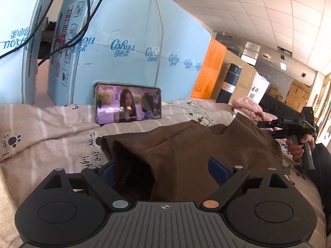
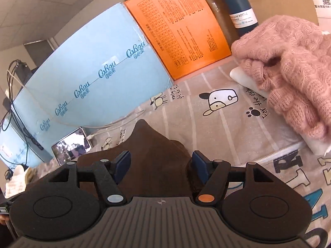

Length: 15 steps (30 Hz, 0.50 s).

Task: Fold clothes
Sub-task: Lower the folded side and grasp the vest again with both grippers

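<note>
The brown garment (image 1: 186,150) is lying bunched on the printed bedsheet (image 1: 51,132), stretching crosswise between both hands. The left claw (image 1: 163,171) and right claw (image 2: 161,165) are each standing released, straddling opposite ends of it without pinching.

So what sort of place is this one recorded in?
Probably an office or storeroom used as a makeshift folding station: a grid ceiling, stacked boxes and big cartons behind a cartoon sheet holding a brown garment.
</note>
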Motion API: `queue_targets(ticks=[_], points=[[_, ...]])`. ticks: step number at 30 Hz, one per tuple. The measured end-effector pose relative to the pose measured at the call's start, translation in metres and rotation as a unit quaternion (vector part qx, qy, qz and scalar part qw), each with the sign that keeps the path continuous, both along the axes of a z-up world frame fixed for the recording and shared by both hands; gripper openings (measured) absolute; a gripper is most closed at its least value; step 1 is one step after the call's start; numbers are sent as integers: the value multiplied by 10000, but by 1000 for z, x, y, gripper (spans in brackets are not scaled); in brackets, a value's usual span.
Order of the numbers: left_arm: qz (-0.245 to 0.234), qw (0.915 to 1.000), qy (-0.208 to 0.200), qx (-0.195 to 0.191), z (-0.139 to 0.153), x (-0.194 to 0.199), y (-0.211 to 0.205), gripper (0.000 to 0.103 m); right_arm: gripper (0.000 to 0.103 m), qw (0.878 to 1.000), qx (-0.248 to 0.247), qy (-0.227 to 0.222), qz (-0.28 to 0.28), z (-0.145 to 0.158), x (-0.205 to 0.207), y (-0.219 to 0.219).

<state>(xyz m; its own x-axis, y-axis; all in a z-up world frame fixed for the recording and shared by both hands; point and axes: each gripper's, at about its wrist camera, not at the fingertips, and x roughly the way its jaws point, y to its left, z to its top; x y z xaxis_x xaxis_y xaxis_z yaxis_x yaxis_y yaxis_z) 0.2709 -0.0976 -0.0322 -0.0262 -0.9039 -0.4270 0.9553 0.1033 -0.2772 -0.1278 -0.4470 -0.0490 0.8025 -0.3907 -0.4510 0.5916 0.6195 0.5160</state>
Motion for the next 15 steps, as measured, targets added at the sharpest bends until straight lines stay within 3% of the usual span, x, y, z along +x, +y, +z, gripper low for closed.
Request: queue_targets(ticks=[1, 4, 10, 14, 15], points=[[83, 9999, -59, 17, -1, -1, -1, 50, 63, 9999, -109, 21, -127, -1, -1, 3], [379, 9989, -264, 51, 0, -3, -3, 17, 57, 9990, -327, -56, -296, -4, -6, 10], [814, 9952, -523, -121, 8, -10, -15, 12, 13, 9968, -660, -199, -403, -2, -13, 16], [1103, 9919, -604, 171, 5, -9, -35, 14, 9, 9948, -765, -279, -611, 2, -22, 19], [1215, 9903, -633, 228, 4, -8, -37, 19, 9, 9948, -755, -207, -649, 1, -22, 19]])
